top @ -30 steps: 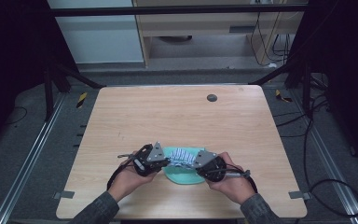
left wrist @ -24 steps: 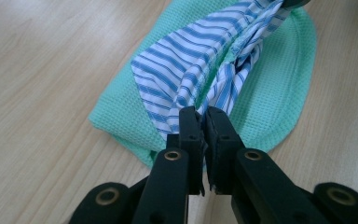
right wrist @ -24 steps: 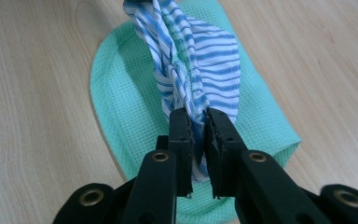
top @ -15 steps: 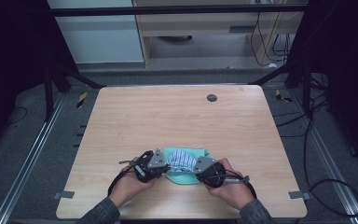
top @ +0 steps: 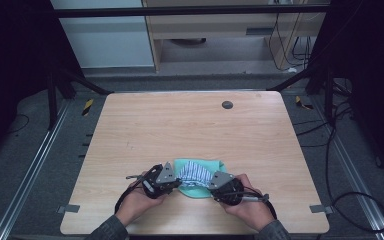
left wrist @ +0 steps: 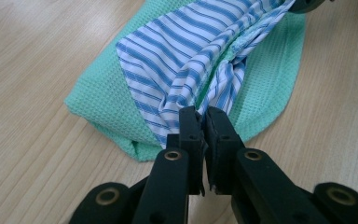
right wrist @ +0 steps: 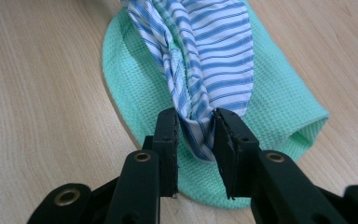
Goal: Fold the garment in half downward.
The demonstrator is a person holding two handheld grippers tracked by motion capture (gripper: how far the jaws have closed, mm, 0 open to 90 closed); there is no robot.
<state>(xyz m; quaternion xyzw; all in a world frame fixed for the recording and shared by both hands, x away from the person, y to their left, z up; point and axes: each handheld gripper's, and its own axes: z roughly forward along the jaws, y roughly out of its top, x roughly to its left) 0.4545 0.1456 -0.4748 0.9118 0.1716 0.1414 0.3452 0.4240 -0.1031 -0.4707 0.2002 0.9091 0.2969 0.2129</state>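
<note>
Striped cloth (left wrist: pixel 186 60) pinched between left fingers (left wrist: pixel 191 130); loose between right fingers (right wrist: pixel 168 135).

Striped cloth (left wrist: pixel 186 65): far end runs off the top edge at 1 o'clock in the left gripper view; its near corner is hidden between the black jaws.
Green cloth (right wrist: pixel 135 93): top cut by the frame at 12 o'clock in the right gripper view; the stretch under the stripes is covered.
Left gripper (top: pixel 174 182): jaw tips too small to read in the high view.
Right gripper (right wrist: pixel 193 128): body cropped at 6 o'clock.
Forearms: sleeves leave the high view at 6 o'clock.
Dark disc (top: pixel 227 104): at 12 o'clock on the table (top: pixel 180 125), possibly a cable grommet; too small to tell.
</note>
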